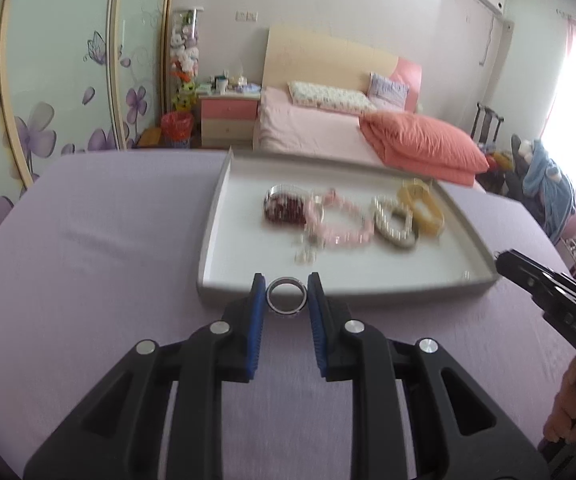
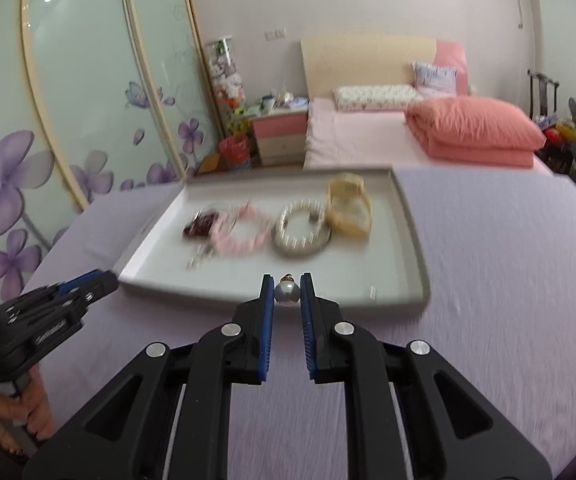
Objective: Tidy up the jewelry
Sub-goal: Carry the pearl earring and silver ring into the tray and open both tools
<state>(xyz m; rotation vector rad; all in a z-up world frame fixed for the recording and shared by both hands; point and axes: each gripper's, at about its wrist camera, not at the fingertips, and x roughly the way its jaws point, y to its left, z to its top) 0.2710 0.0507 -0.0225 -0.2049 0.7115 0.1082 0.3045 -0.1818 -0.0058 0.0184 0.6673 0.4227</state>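
My left gripper [image 1: 286, 294] is shut on a silver ring [image 1: 287, 295], held above the near rim of a white tray [image 1: 224, 280]. My right gripper [image 2: 286, 290] is shut on a pearl earring [image 2: 286, 291] with a small gold cap, just in front of the same white tray [image 2: 415, 240]. On the tray lie a dark red bead bracelet [image 1: 284, 207], a pink bead bracelet [image 1: 339, 220], a pearl bracelet [image 1: 393, 222] and a yellow bangle [image 1: 421, 206], plus small pieces near the pink one. In the right wrist view: red bracelet [image 2: 200, 226], pink bracelet [image 2: 244, 236], pearl bracelet [image 2: 301, 234], bangle [image 2: 349, 208].
The tray rests on a lilac tablecloth [image 1: 88, 248]. The right gripper's body [image 1: 559, 304] shows at the right edge of the left wrist view, a hand [image 1: 567, 408] below it. Behind the table stand a pink bed [image 1: 327, 128], a nightstand [image 1: 228, 114] and flowered wardrobe doors [image 1: 48, 100].
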